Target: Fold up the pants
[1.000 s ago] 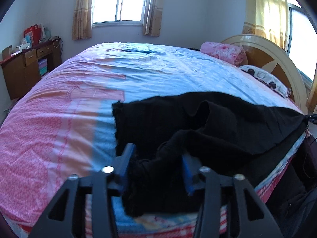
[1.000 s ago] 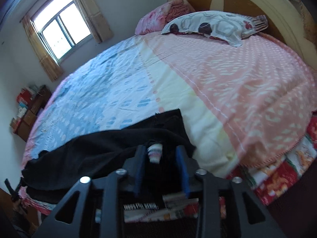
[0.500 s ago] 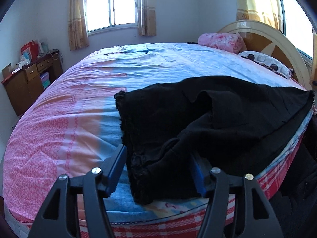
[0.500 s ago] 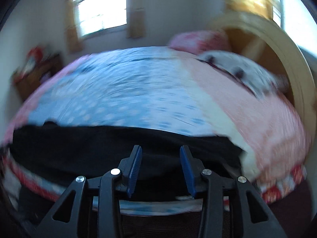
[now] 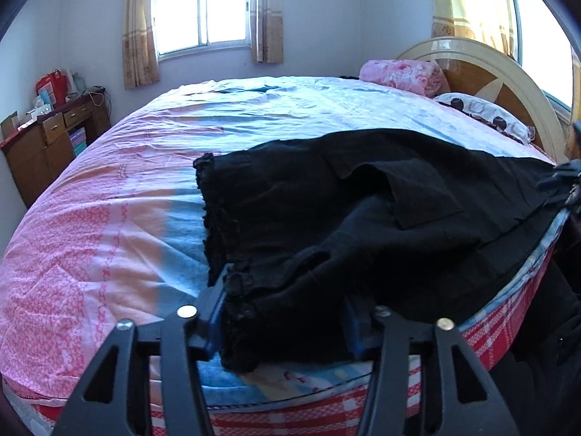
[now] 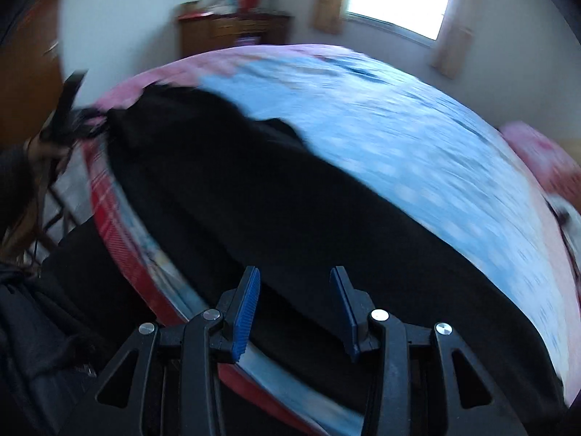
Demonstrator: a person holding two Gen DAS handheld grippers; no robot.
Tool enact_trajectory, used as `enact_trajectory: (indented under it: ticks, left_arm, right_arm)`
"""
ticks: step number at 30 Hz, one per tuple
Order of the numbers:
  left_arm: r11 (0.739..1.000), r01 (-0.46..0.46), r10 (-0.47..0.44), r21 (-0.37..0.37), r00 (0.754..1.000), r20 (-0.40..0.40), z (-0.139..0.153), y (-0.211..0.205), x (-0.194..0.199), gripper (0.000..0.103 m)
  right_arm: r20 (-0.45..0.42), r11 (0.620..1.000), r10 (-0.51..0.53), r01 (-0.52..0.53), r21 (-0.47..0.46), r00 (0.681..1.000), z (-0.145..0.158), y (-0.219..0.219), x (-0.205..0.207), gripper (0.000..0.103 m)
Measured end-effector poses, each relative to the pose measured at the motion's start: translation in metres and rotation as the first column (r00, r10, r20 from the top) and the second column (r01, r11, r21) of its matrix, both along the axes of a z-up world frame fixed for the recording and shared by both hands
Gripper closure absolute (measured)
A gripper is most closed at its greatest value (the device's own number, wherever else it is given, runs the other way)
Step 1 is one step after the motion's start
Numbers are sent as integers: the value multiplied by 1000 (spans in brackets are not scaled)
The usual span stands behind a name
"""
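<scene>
Black pants (image 5: 363, 218) lie along the near edge of the bed, rumpled, with a lace-trimmed cuff at the left. My left gripper (image 5: 287, 312) is open, its blue pads on either side of the cuff bunch, which drapes over the gap. In the right wrist view the pants (image 6: 272, 200) stretch as a long dark band along the bed edge. My right gripper (image 6: 296, 312) is open and empty just above them; this view is blurred by motion. The other gripper shows far left there (image 6: 69, 116), at the pants' end.
The bed (image 5: 109, 218) has a pink and blue sheet. A pink rolled blanket (image 5: 399, 74) and a pillow (image 5: 483, 116) lie by the headboard. A wooden dresser (image 5: 47, 145) stands by the left wall. Dark clothing hangs below the bed edge at right.
My left gripper has opened wider and let go of the cuff. My right gripper let go of the waistband and swung left, now facing along the pants toward the dresser.
</scene>
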State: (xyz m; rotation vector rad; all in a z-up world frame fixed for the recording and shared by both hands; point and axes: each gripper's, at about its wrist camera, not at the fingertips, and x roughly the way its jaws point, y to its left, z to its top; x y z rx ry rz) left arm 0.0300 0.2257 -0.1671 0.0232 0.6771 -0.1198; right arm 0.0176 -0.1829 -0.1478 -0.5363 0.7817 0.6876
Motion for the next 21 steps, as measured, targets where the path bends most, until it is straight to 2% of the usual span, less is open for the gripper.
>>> enact_trajectory:
  ticks: [3, 6, 7, 8, 10, 11, 13, 18, 21]
  left_arm:
    - [999, 9, -9, 40, 1000, 13, 2, -4, -3, 55]
    - [999, 14, -15, 50, 999, 30, 5, -4, -5, 58]
    - [999, 12, -14, 48, 999, 34, 5, -4, -5, 59]
    - [999, 9, -11, 42, 999, 38, 6, -3, -5, 61]
    - [1000, 8, -9, 29, 999, 40, 6, 0, -3, 62]
    - [999, 6, -7, 32, 999, 36, 6, 1, -2, 64]
    - [1000, 6, -7, 27, 999, 31, 6, 3, 0, 64]
    - [1000, 12, -13, 24, 999, 41, 12, 10, -5, 64]
    - [999, 26, -27, 21, 998, 49, 13, 12, -12, 64]
  right_arm:
    - [34, 991, 79, -75, -111, 996, -27, 33, -1, 61]
    - [47, 980, 105, -96, -172, 993, -39, 39, 4, 62]
    - [44, 980, 97, -88, -176, 994, -41, 38, 7, 70]
    - [31, 982, 85, -78, -171, 996, -42, 36, 12, 74]
    - [-41, 991, 68, -72, -115, 997, -41, 30, 21, 90]
    - [-70, 993, 59, -66, -93, 996, -40, 28, 24, 94]
    - [-72, 994, 56, -63, -90, 996, -37, 27, 25, 100]
    - [-87, 996, 67, -71, -48, 994, -16, 20, 11, 101]
    - [-77, 995, 78, -83, -54, 994, -8, 13, -4, 101]
